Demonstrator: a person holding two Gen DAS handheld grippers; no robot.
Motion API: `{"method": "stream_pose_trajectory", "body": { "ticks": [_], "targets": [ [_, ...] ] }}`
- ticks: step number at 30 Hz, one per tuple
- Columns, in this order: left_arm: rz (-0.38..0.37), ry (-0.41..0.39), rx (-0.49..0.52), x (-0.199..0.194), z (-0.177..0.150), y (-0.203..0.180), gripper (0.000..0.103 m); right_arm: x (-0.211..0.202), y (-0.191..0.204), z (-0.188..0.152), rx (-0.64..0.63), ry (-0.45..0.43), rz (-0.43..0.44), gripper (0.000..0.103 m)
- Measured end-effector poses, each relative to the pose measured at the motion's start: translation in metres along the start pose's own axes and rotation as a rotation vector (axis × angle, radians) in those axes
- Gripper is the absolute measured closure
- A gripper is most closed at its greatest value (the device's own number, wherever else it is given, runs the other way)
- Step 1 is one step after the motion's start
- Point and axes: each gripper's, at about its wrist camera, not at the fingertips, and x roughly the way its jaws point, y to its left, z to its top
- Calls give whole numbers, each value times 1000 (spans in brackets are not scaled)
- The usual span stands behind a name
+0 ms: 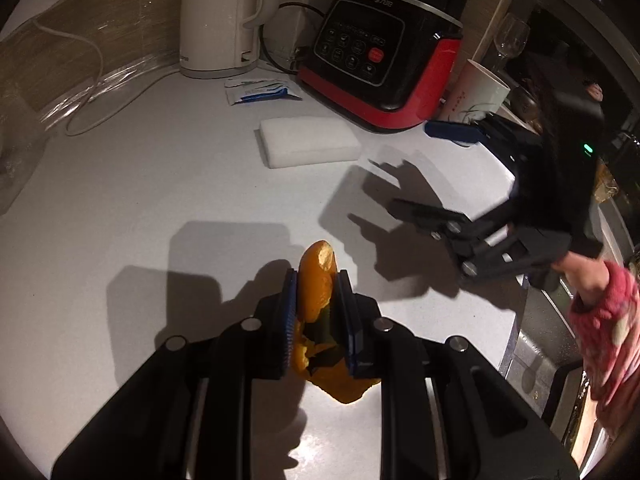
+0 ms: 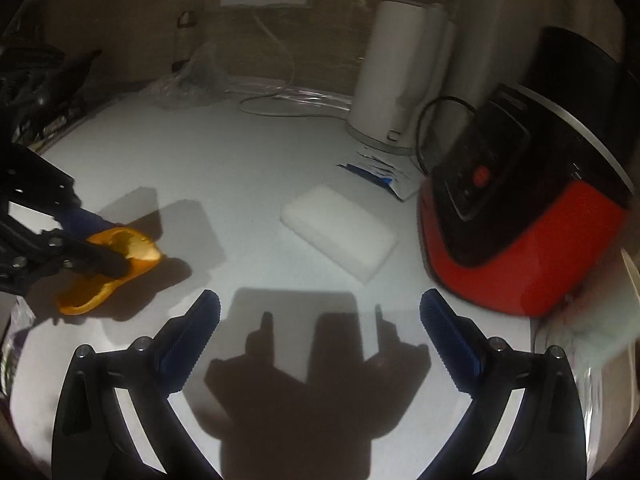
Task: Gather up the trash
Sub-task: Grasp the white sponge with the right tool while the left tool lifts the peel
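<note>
Holding orange peel (image 1: 318,280) clamped in left gripper (image 1: 318,300); right gripper (image 2: 320,320) spread wide, empty; white sponge (image 2: 340,236) and blue-white wrapper (image 2: 380,174), both beside red appliance (image 2: 520,240), uncollected.

Your widest free room is the bare middle of the counter (image 2: 256,184), between the left gripper (image 2: 116,264) and the sponge (image 2: 340,236). The sponge lies flat and low. Behind it a packet (image 2: 380,172) lies flat in front of the kettle (image 2: 388,76). The blender (image 2: 528,240) blocks the right side, with a cord (image 2: 424,136) looping between it and the kettle. A cable (image 2: 280,96) and crumpled plastic (image 2: 188,80) line the back wall.
</note>
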Motion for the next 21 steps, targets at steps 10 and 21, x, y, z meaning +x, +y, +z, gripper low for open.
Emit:
{"method": "stream_pose_trajectory", "body": {
  "ticks": [10, 21],
  "targets": [
    [3, 8, -16, 2, -6, 28, 84, 81, -31, 42, -91, 120, 151, 8],
    [17, -3, -28, -4, -7, 39, 84, 98, -21, 44, -140, 179, 160, 31]
  ]
}}
